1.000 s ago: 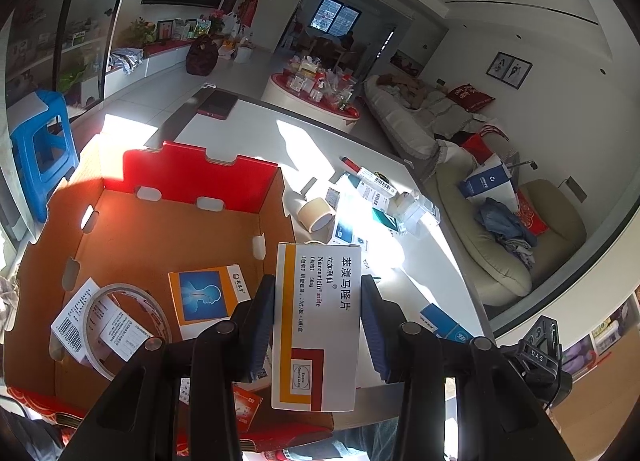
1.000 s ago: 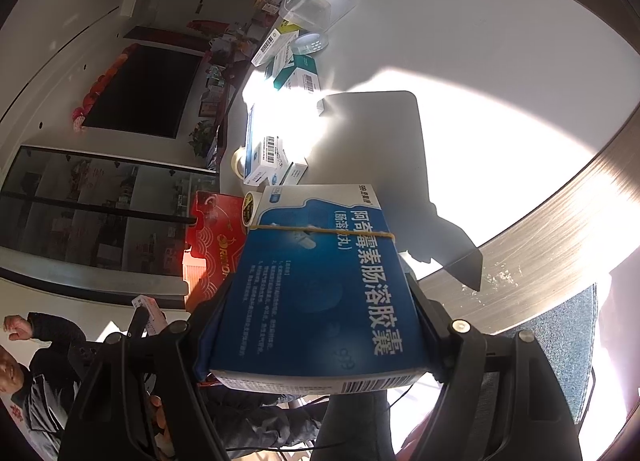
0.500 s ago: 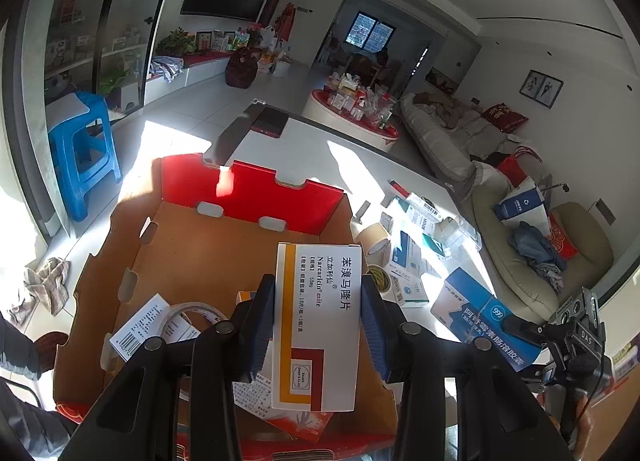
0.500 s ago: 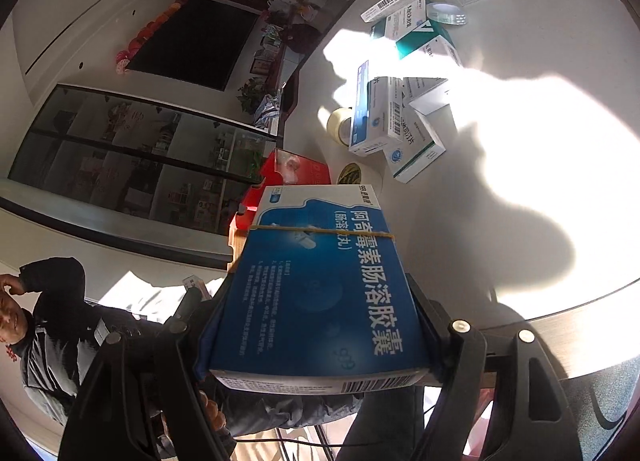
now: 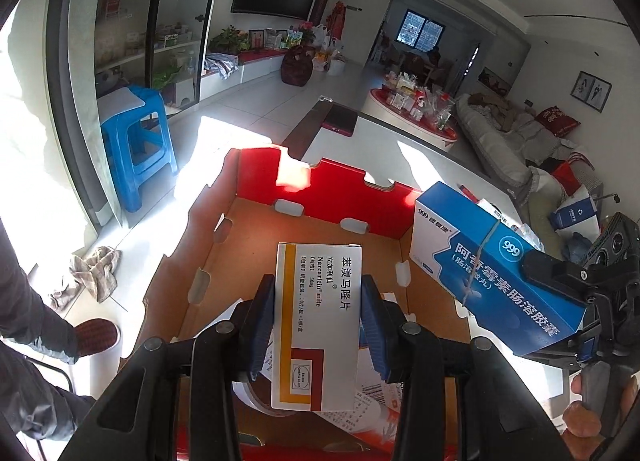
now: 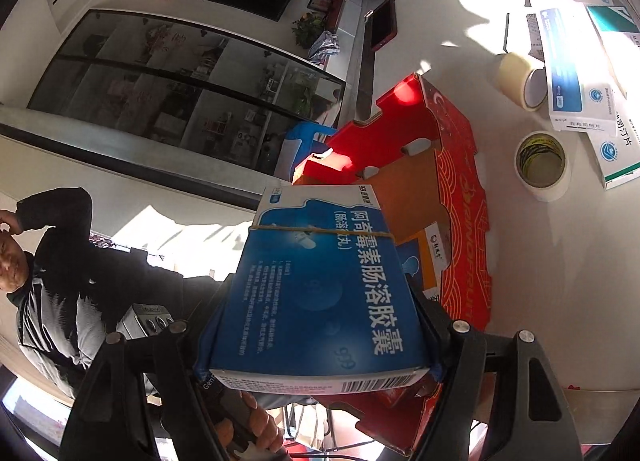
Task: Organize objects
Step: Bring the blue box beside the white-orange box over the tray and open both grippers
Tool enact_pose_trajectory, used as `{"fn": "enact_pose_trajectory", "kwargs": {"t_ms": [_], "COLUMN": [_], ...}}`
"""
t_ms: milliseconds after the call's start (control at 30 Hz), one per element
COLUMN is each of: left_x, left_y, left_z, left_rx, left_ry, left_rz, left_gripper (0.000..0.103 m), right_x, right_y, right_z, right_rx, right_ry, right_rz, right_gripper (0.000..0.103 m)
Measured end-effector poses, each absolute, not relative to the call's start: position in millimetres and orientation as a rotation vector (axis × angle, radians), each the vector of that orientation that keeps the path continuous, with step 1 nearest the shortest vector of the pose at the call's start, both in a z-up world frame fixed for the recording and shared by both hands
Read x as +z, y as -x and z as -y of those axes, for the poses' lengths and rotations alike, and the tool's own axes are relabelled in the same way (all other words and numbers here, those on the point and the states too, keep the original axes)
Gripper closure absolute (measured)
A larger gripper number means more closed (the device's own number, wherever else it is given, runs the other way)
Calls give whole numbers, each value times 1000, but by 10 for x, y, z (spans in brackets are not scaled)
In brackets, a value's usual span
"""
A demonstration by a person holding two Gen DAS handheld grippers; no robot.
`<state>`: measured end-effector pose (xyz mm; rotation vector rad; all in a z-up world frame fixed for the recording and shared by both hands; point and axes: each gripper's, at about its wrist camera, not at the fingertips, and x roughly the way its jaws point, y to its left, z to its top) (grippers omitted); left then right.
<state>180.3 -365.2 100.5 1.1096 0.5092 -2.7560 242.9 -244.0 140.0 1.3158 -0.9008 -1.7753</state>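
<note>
Two boxes are in our grip above one open carton. Far left in the left wrist view we see a blue stool [image 5: 136,137] on the tiled floor and a crumpled rag [image 5: 92,275] nearer us, both well apart from the work. Next comes the red cardboard carton [image 5: 320,181], its brown floor holding loose leaflets and a tape ring that our own fingers partly hide. Over its middle our left gripper [image 5: 318,307] is clamped on a white-and-yellow medicine box [image 5: 316,325], held upright between the blue pads. To the right, our right gripper [image 5: 576,301] pinches the end of a blue medicine box [image 5: 492,265] bound with a rubber band; the box tilts over the carton's right wall and blocks our sight of the table behind it.

In the right wrist view a person in dark clothes [image 6: 52,261] stands at the left. The blue box fills the centre, the jaws shut against its sides, and it covers most of the carton's interior. Right of the carton, on the white table [image 6: 520,261], lie a tape roll [image 6: 540,165], a second paler roll [image 6: 520,81], and several flat medicine packs [image 6: 576,69].
</note>
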Motion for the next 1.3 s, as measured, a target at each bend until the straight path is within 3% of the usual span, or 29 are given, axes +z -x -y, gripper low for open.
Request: {"fn": "enact_pose_trajectory", "kwargs": {"t_ms": [267,1300], "left_x": [1005,978], "left_y": [-1770,-1725], "left_z": [3657,3647], "left_rx": [-2742,-2726], "left_ry": [-1086,-1116], "left_rz": [-416,-377], "left_gripper": [59,59], "right_x": [1351,1319], "right_y": [-2369,-2365], "right_z": [2431,2478], "right_rx": [-1783,-1780], "right_ry": [-1341,-1364], "right_rz": [899,893], "right_gripper": [27,27]}}
